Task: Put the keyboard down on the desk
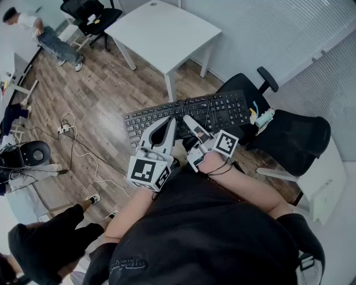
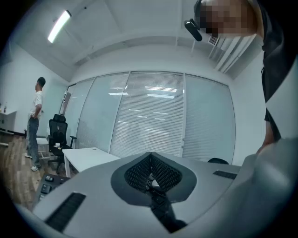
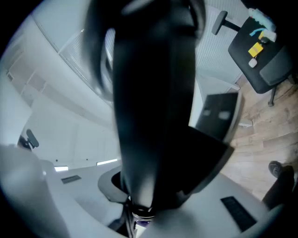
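We stand on a wood-plank floor point(image 1: 105, 94). A white desk point(image 1: 167, 30) sits near a blind-covered glass wall point(image 2: 149, 116), one black office chair point(image 1: 92, 16) beyond it, a second chair point(image 1: 289, 139) beside us, a strip light point(image 2: 59, 25) overhead.

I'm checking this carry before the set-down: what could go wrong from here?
1. Only the right gripper clamps the keyboard, at its near edge. The left gripper is shut and empty beside it, so the keyboard could tilt or slip onto the wooden floor.
2. The white desk lies farther ahead. The keyboard's right end is near the black office chair and might knock it on the way.
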A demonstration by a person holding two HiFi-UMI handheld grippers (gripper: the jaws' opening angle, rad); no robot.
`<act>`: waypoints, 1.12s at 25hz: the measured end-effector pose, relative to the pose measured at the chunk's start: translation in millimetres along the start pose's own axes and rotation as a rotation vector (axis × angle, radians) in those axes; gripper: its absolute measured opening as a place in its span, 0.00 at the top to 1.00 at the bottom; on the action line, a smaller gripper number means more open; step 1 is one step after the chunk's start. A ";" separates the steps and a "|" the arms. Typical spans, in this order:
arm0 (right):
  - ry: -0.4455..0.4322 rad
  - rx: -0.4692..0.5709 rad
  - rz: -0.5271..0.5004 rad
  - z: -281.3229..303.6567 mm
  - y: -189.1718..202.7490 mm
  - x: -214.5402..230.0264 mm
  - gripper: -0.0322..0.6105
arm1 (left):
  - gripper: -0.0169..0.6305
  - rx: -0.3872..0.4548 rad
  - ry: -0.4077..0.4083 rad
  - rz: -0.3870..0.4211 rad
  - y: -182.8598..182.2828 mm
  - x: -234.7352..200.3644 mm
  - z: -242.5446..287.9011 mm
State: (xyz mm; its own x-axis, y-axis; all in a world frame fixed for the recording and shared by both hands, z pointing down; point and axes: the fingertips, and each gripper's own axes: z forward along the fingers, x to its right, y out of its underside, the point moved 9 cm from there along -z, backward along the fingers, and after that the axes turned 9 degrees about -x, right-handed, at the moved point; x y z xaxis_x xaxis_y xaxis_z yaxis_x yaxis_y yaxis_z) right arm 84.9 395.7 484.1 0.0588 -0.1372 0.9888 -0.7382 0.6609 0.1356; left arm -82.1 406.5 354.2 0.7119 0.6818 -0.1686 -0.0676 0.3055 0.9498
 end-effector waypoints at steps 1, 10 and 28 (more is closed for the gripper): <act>0.000 0.000 0.001 -0.4 0.1 1.2 0.80 | 0.95 -0.001 0.001 0.001 1.3 0.2 0.4; 0.003 -0.002 0.004 21.4 5.7 3.4 0.80 | 0.95 -0.001 0.003 -0.001 2.9 -21.5 -3.3; -0.014 0.065 -0.024 167.3 16.0 -2.3 0.79 | 0.95 0.016 0.084 0.036 -33.3 -164.1 -11.9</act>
State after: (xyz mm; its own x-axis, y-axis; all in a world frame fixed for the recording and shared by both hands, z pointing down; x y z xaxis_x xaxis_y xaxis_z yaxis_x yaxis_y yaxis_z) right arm -39.5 283.2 473.6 0.0678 -0.1632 0.9843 -0.7785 0.6083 0.1545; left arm -205.0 292.3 347.1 0.6477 0.7458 -0.1557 -0.0804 0.2702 0.9594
